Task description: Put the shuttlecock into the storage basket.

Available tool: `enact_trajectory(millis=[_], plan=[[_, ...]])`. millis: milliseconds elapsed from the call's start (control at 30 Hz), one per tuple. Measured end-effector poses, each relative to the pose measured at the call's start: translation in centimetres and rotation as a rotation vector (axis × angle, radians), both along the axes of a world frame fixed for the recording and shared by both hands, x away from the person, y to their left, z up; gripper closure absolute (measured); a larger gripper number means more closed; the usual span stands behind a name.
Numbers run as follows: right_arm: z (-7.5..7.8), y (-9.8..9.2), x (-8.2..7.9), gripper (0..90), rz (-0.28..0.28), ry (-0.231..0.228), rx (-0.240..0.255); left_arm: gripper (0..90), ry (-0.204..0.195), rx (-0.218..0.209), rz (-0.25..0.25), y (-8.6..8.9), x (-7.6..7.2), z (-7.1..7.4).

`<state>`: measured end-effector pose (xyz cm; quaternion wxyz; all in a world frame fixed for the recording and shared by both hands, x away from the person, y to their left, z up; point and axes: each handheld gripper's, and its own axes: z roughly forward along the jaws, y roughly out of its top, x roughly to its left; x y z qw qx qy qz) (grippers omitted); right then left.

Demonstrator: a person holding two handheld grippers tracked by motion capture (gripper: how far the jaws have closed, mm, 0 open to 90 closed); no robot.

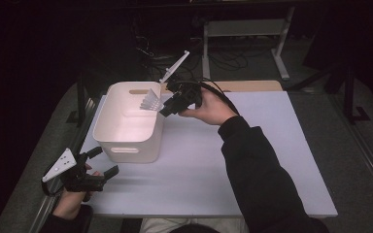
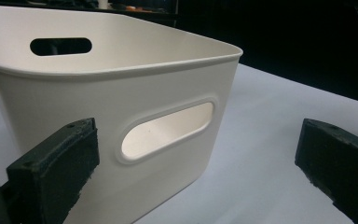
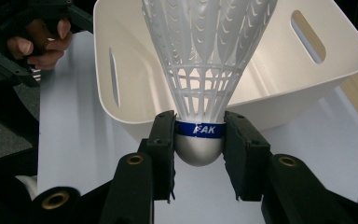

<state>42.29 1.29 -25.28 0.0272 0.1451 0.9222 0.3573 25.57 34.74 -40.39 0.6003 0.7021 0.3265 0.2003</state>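
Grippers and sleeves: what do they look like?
Both are black two-jaw tools with blocky dark pads. The left gripper carries a grey three-cornered plate; the right gripper has one too, plus a black cable and brass-coloured rivets. The sleeve is dark.

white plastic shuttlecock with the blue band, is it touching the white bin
Apart. In the high view the white plastic shuttlecock, clamped by its cork in the right gripper, hangs over the white plastic bin opening; shadowed bin wall shows around its skirt.

Smooth matt plastic bin, meshed plastic shuttlecock, matt white table.
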Motion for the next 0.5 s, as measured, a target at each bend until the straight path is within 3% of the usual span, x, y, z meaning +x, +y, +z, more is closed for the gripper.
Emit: enact_trajectory(millis=[500], plan=[[0.3, 2.4, 0.1, 63.7, 0.034, -0.006, -0.017, 0.0, 0.002, -0.003, 0.000, 0.0, 0.0, 0.0]])
